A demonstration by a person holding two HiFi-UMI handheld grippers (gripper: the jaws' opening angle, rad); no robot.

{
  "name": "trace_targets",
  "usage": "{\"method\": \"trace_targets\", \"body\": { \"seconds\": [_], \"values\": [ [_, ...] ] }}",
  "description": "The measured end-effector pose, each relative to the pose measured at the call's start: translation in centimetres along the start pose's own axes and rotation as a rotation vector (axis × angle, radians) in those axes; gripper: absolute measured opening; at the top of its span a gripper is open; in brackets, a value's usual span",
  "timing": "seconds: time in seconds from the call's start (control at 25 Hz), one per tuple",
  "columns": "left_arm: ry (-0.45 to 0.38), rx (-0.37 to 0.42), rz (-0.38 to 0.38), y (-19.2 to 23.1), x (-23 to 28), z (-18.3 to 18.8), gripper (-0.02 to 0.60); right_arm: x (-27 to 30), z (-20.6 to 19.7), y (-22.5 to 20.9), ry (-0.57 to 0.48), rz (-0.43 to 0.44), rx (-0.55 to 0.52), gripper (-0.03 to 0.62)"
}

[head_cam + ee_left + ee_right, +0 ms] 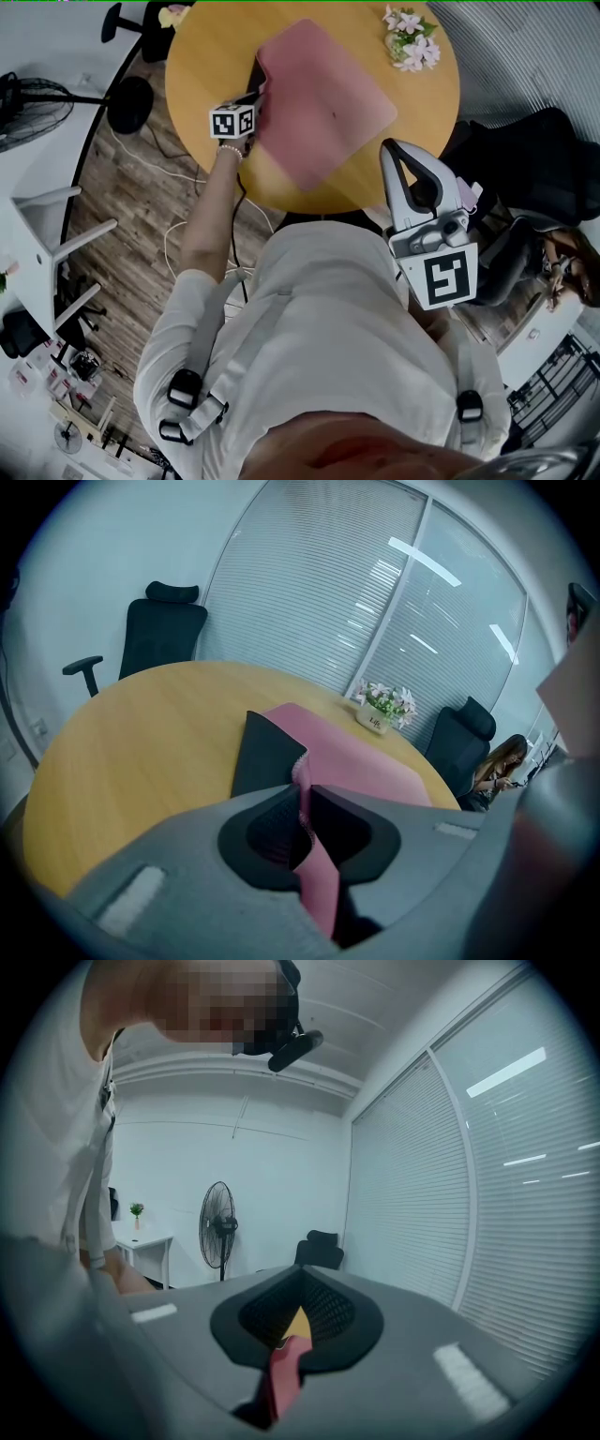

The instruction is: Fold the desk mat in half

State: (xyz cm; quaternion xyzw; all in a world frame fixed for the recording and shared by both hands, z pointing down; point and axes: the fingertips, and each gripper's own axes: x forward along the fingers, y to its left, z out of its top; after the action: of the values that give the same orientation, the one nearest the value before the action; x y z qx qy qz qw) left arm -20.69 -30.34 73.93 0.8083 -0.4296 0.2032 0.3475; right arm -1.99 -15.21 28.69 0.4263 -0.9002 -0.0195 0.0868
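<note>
Left claw [305,808] and right claw [292,1330] each pinch the pink desk mat [328,103] over the round wooden table [206,56].

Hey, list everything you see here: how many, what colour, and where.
desk mat: one, pink with black underside, on the table
table: one, light wood, round, centre
flower pot: one, pink-white blooms, table's far edge
office chairs: at least two, black, beyond the table
fan: one, black, by the white wall
seated person: one, right of the table
left gripper: one, grey, shut on the desk mat's edge
right gripper: one, grey, shut on the desk mat
</note>
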Motion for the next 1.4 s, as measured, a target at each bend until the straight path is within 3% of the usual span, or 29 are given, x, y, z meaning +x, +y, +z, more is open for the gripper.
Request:
{"method": "trace_targets", "body": {
  "seconds": [1.4],
  "values": [
    [0.079, 0.013, -0.057, -12.9, 6.8, -1.2, 0.038, -8.6, -1.4, -8.5, -0.025, -0.065, 0.040, 0.005]
  ]
}}
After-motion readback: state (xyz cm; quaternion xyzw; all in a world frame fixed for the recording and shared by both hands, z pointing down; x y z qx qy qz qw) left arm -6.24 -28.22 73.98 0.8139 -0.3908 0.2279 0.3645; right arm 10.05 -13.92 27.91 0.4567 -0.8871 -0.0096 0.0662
